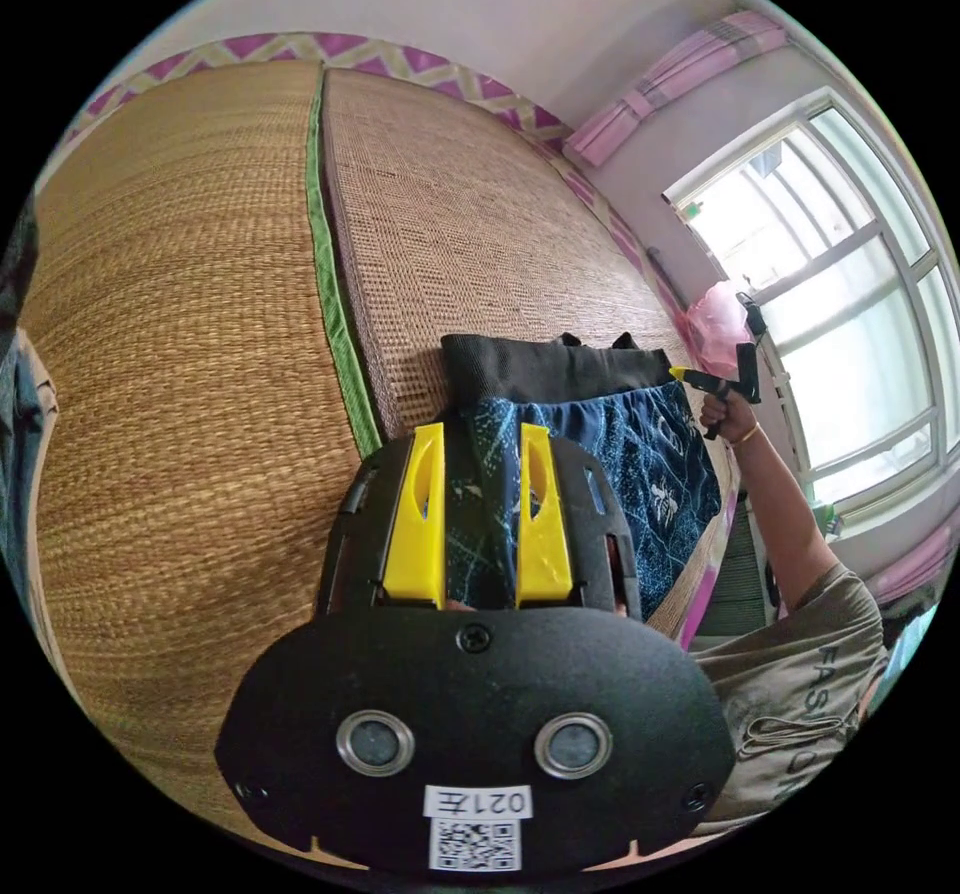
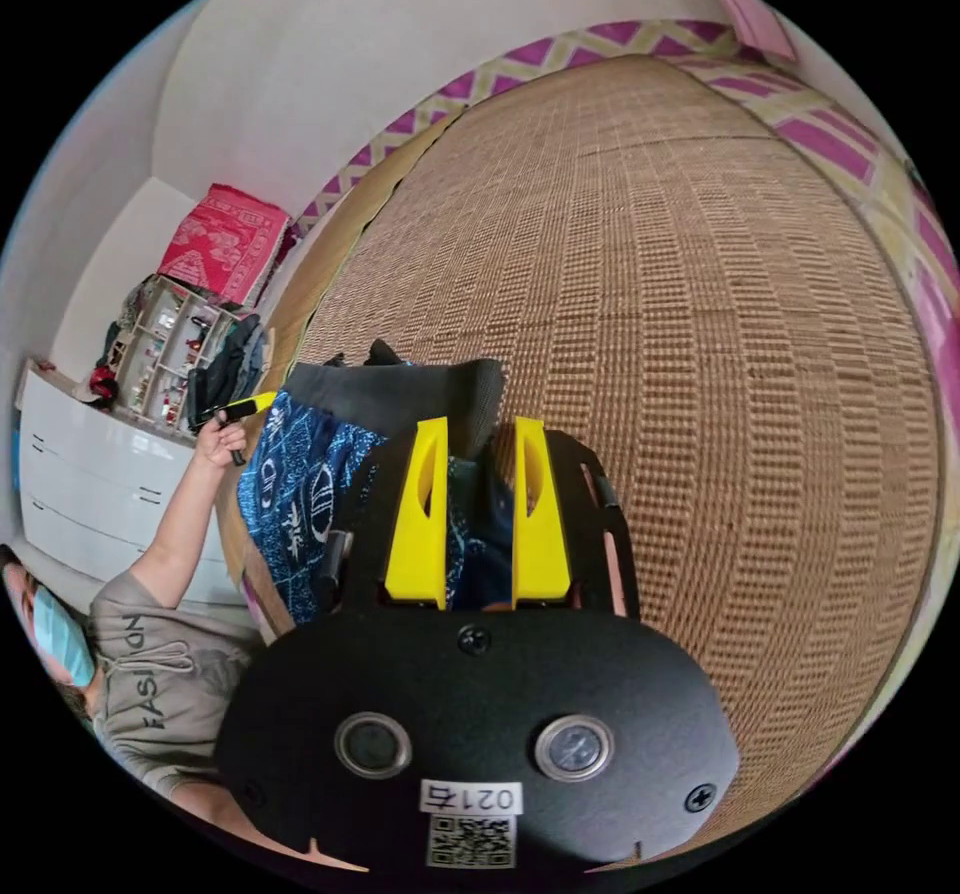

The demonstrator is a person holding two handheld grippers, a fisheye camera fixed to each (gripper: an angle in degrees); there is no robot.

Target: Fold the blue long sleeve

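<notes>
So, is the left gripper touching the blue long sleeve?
Touching. In the left gripper view, the left gripper has blue long sleeve fabric between its yellow jaws.

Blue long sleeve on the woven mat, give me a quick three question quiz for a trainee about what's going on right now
1. True or false: the blue long sleeve hangs in the air, clear of the woven mat.
2. What lies at the far edge of the blue garment? A) a dark garment B) a pillow C) a basket
3. Fill in: the left gripper has blue ____ between its yellow jaws.

Key
1. False; it lies on the mat.
2. A; the dark garment.
3. Fabric; the right gripper shows the same.
</notes>
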